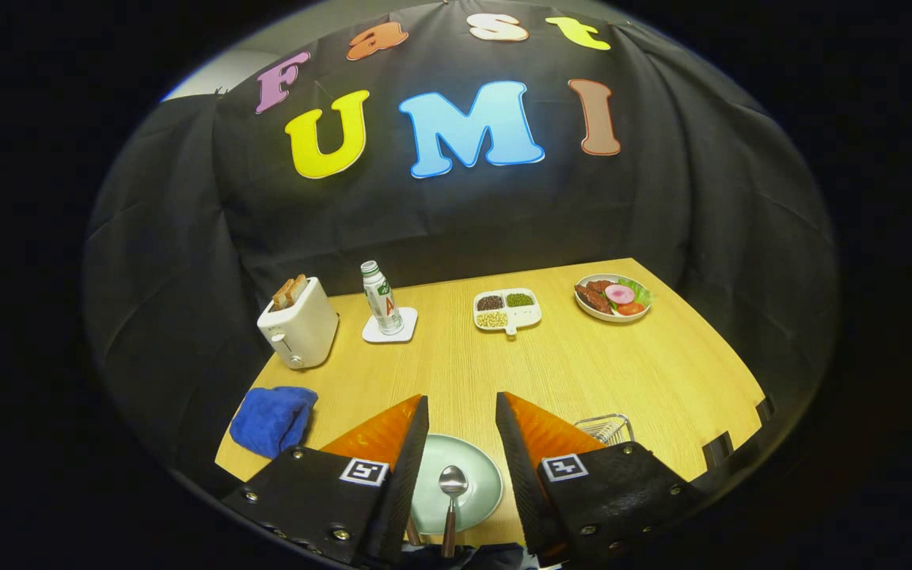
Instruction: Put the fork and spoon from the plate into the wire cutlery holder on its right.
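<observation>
Pale green and round, the ceramic plate lies on the light wooden table right under the gripper, whose two fingers stand apart with nothing between them but air, one on each side of the plate. On the plate rests a metal spoon with a brown wooden handle, bowl pointing away and handle running back toward the near table edge, lying in the gap between the fingers without touching either. I cannot make out the fork from here. Just beyond the right finger, to the right of the plate, the rim of the silver wire cutlery holder peeks out, mostly hidden behind that finger. To the left of the left finger a crumpled blue cloth sits near the table's corner. Farther back on that side stands a white toaster with two slices of toast poking up. Next to it a clear plastic bottle with a green cap stands upright on a white square coaster. Toward the far edge are a white divided dish of beans and grains and, well to its right, a white plate of play food.
</observation>
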